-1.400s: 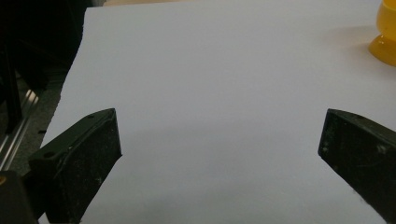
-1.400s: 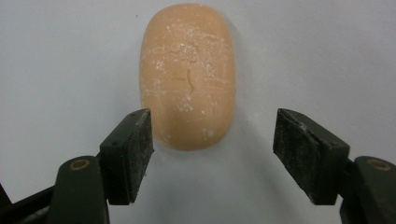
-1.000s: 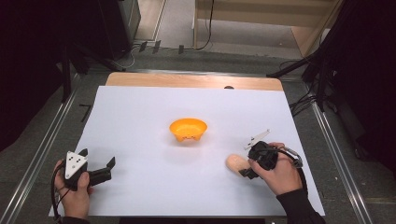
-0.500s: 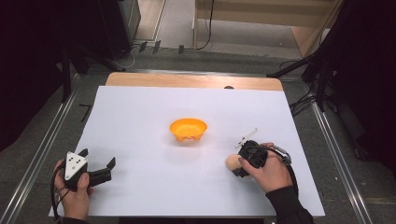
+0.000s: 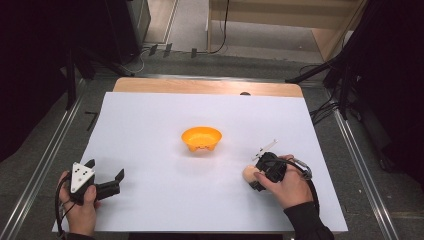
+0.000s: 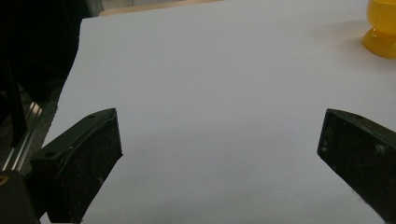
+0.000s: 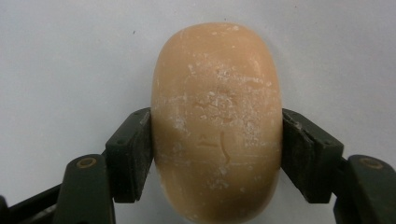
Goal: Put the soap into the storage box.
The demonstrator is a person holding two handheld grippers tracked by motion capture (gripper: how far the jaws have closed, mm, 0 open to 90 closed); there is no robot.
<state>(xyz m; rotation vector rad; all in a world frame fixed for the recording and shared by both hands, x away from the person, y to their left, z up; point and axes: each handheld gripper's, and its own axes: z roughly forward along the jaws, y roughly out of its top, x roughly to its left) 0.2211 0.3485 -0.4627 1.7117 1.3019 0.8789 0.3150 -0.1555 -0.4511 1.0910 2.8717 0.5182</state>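
Note:
A tan oval lump with a floury, scuffed surface lies on the white sheet at the front right. My right gripper is shut on it, one black pad pressed against each side. From the high view the lump peeks out left of the right gripper, which a hand holds low over the sheet. An orange bowl stands near the table's middle, apart from both grippers. My left gripper rests at the front left, open, with bare sheet between its jaws.
A white sheet covers the table, with a wooden strip along the far edge. Metal rails run down both sides. The orange bowl shows at the upper right of the left gripper view.
The right hand slid its gripper left onto the tan lump and the jaws came in around it. The lump, the bowl and the left gripper stayed where they were.

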